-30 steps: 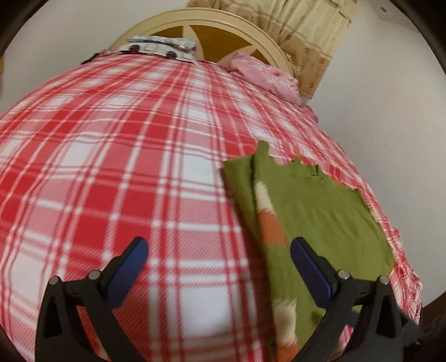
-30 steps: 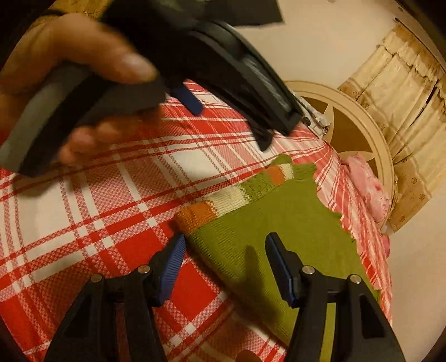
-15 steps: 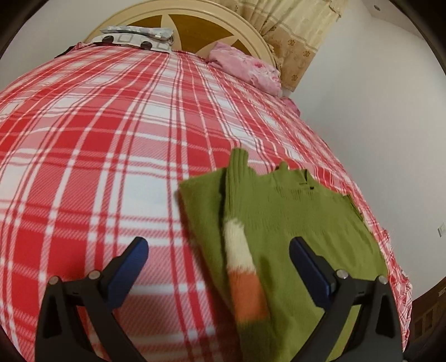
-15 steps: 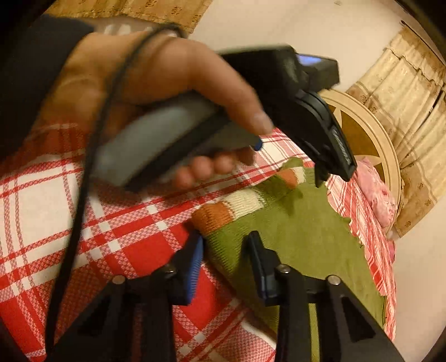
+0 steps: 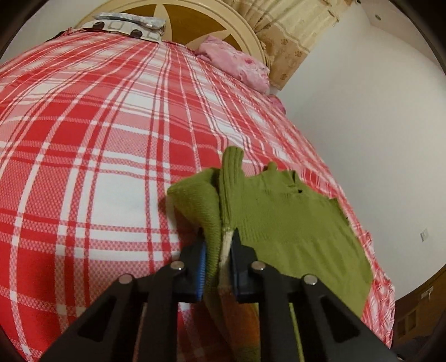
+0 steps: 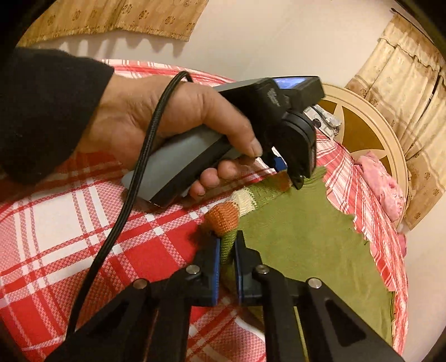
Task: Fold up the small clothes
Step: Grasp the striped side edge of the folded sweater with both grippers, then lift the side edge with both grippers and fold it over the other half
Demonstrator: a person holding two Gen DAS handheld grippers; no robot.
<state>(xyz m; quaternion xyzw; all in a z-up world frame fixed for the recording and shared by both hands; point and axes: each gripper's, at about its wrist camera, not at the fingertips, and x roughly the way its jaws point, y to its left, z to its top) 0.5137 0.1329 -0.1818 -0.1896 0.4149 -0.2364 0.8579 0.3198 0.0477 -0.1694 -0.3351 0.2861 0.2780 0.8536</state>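
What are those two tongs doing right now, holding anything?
Left tongs: just closed, shut on the green sweater at its folded edge.
Right tongs: just closed, shut on the sweater's striped sleeve.

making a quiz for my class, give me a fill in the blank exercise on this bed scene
1. The green sweater lies on a red and white ____ bedspread.
2. The right gripper pinches the sweater just below its ____ cuff band.
3. A ____ pillow sits by the headboard.

Missing words: plaid; orange; pink

left gripper jaws clamped, right gripper likewise
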